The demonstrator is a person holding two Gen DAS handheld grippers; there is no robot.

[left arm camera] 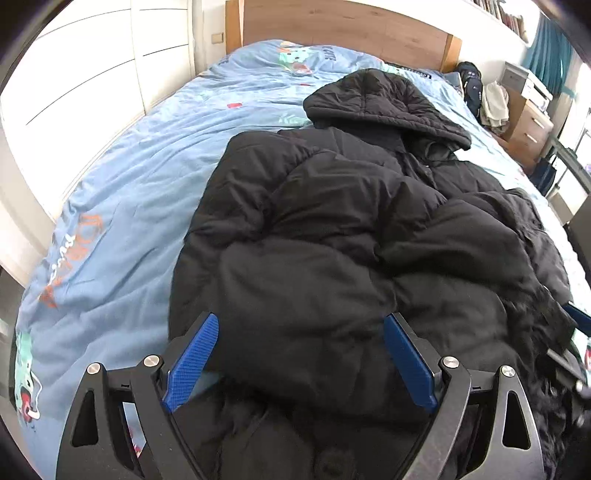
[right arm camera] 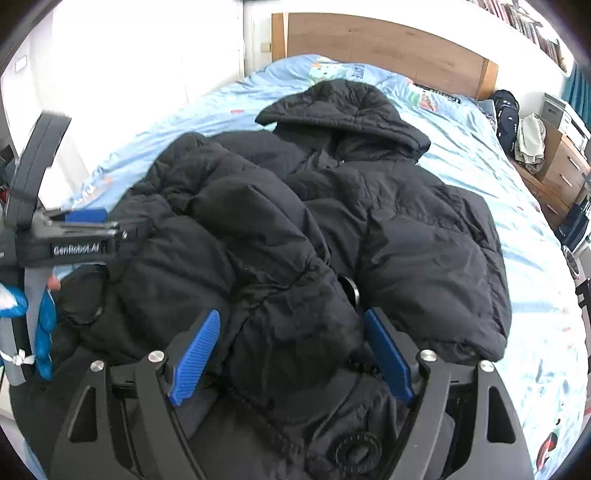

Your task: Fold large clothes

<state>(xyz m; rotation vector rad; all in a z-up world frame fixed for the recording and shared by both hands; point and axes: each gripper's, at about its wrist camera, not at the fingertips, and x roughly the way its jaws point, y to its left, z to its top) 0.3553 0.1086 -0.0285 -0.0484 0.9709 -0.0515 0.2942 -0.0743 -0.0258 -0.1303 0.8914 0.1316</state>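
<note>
A large black puffer jacket [left arm camera: 332,229] lies on the bed with its hood [left arm camera: 380,99] toward the headboard. It also shows in the right wrist view [right arm camera: 332,229], with a sleeve folded across its front. My left gripper [left arm camera: 301,332] is open, its blue fingers [left arm camera: 192,362] spread over the jacket's lower hem. My right gripper [right arm camera: 291,328] is open too, fingers on either side of a bunched fold of the jacket. The left gripper's body [right arm camera: 74,236] shows at the left of the right wrist view.
The bed has a light blue printed cover [left arm camera: 147,166] and a wooden headboard [left arm camera: 343,26]. White wardrobe doors [left arm camera: 92,74] stand on the left. A wooden drawer unit [right arm camera: 565,173], a dark backpack [right arm camera: 508,114] and clothes are on the right.
</note>
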